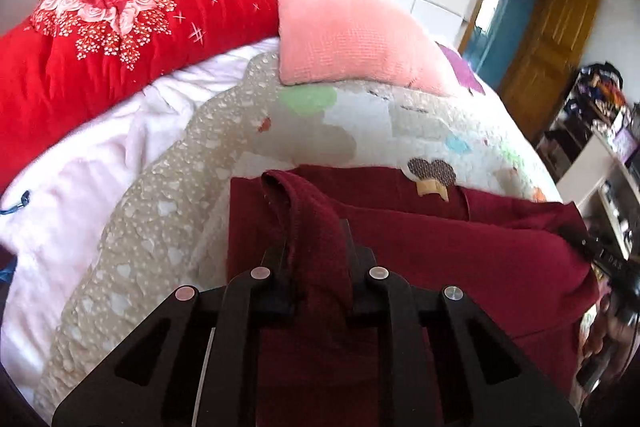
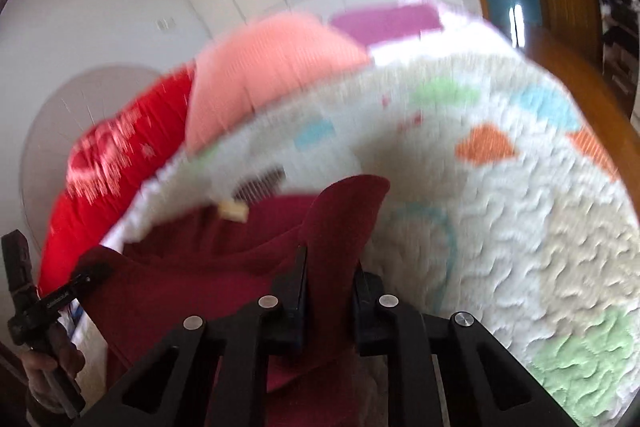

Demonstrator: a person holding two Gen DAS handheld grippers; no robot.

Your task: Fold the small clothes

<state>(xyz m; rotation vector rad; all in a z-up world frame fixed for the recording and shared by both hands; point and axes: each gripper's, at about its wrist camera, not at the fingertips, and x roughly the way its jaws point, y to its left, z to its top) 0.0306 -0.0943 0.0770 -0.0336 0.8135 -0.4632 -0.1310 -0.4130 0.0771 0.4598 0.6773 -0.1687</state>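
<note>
A dark red knit garment (image 1: 460, 251) lies on a patterned quilt (image 1: 400, 123) on the bed, with a tan label (image 1: 430, 189) near its collar. My left gripper (image 1: 316, 247) is shut on the garment's left edge, a fold of cloth standing up between its fingers. My right gripper (image 2: 330, 267) is shut on the garment's (image 2: 200, 267) right edge, a flap of cloth rising from its fingers. The right gripper also shows at the right edge of the left wrist view (image 1: 608, 259), and the left gripper at the lower left of the right wrist view (image 2: 56, 303). The right wrist view is blurred.
A red floral duvet (image 1: 100, 39) and a pink pillow (image 1: 352, 39) lie at the head of the bed. A white-pink sheet (image 1: 80, 179) lies left of the quilt. A wooden door (image 1: 548, 39) and cluttered shelves (image 1: 600, 131) stand to the right.
</note>
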